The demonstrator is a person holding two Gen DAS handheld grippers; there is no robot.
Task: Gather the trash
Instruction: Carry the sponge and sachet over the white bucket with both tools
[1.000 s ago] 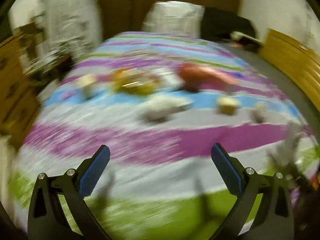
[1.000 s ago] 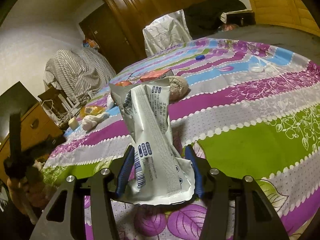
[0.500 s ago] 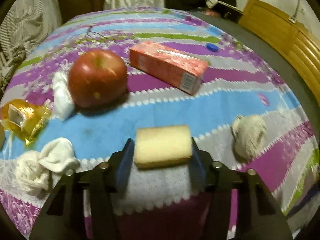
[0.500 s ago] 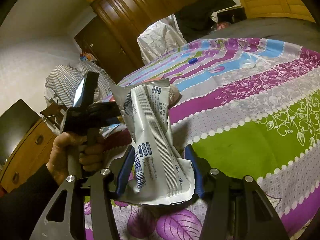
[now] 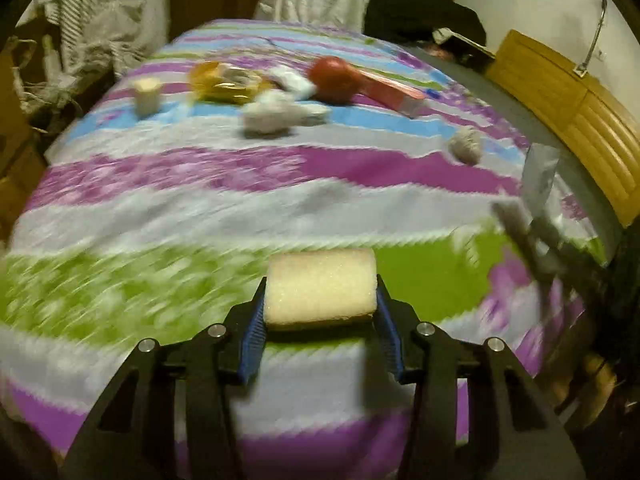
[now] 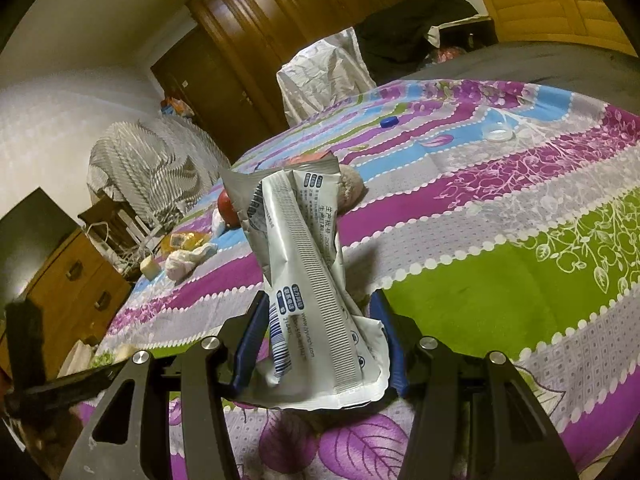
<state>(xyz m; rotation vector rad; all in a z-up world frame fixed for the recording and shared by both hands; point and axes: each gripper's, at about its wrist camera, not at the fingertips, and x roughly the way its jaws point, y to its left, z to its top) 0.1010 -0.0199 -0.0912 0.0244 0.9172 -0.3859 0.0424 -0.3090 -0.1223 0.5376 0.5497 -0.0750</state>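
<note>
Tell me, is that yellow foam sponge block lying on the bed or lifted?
Lifted: the yellow foam sponge block sits clamped between the left gripper jaws.

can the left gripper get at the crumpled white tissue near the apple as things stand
Probably not yet. The left gripper is already shut on a pale sponge block, so its jaws are full. The way across the bedspread to the tissue looks free, but it must drop the block first.

Left wrist view: striped bedspread [image 5: 224,216] motion-blurred, pattern unreadable. Right gripper [image 5: 536,236] at that bedspread's right edge smeared. Right wrist view: apple [image 6: 227,210] and grey lump [image 6: 352,190] largely hidden behind wrapper [image 6: 304,264].
</note>
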